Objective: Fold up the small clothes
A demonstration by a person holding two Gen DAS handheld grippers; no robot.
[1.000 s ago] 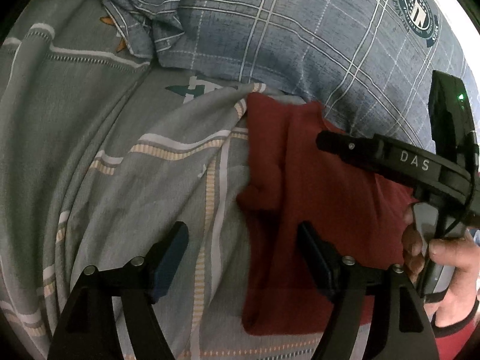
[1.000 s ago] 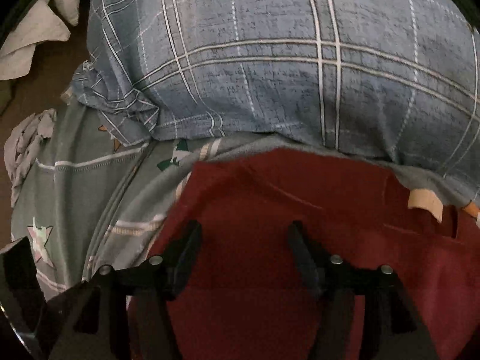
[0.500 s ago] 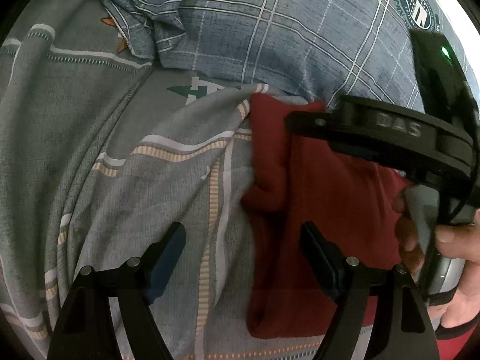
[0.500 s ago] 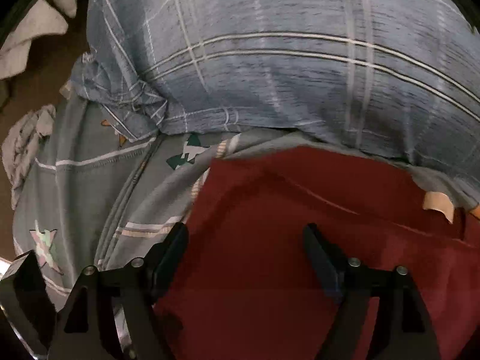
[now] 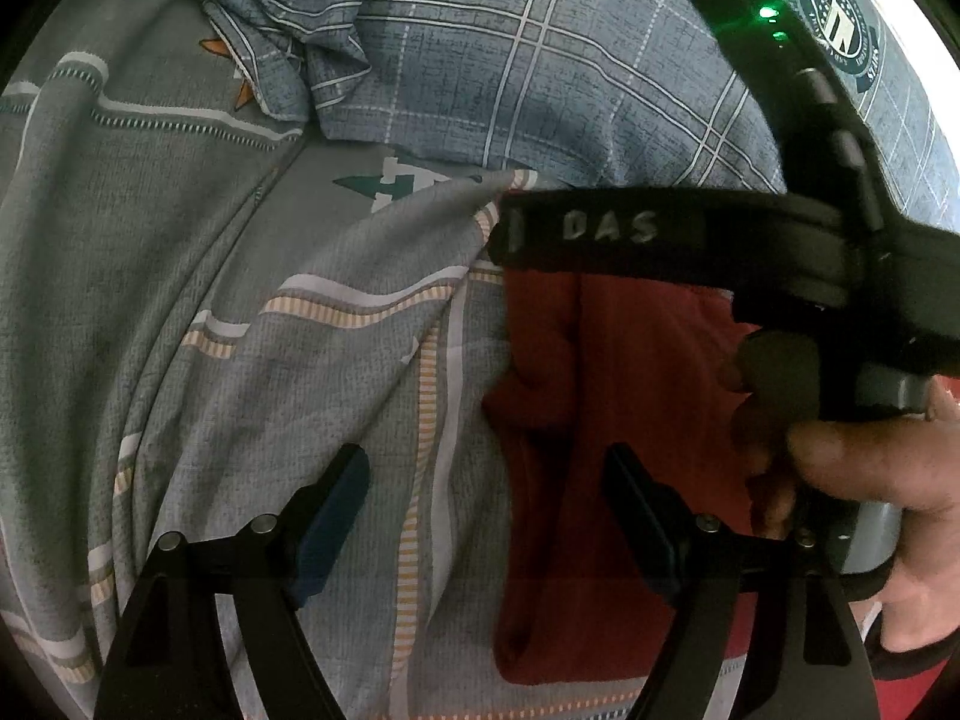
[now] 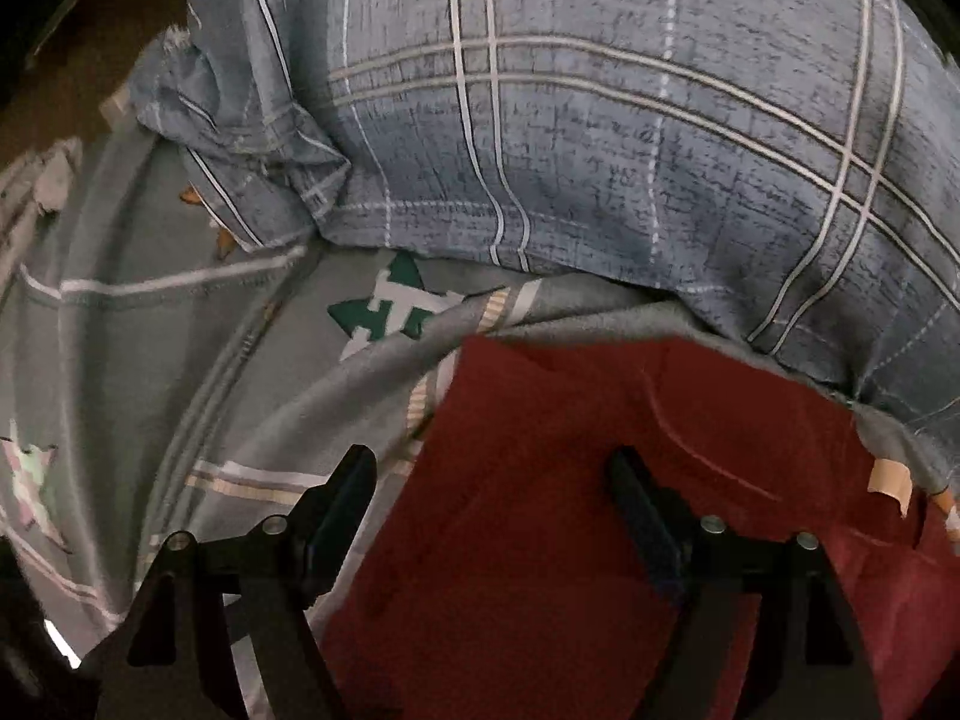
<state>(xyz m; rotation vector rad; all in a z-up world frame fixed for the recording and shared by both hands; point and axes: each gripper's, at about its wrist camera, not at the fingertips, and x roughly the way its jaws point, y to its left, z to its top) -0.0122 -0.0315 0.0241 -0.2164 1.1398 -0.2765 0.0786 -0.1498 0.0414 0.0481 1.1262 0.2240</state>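
Note:
A dark red garment (image 5: 606,420) lies folded on the grey patterned bedsheet (image 5: 180,300); it also shows in the right wrist view (image 6: 570,510). My left gripper (image 5: 486,480) is open and empty, hovering over the garment's left edge. My right gripper (image 6: 492,480) is open and empty above the garment's left part. The right gripper's body, marked DAS (image 5: 690,240), crosses the left wrist view over the garment's far end, held by a hand (image 5: 870,468).
A blue plaid pillow (image 5: 570,60) lies just beyond the garment, also in the right wrist view (image 6: 600,120). The sheet (image 6: 150,360) is wrinkled to the left. Pale cloth and a dark floor show at the far left.
The right gripper rose and moved left across the left wrist view, and its jaws opened wider. The left gripper stayed almost still.

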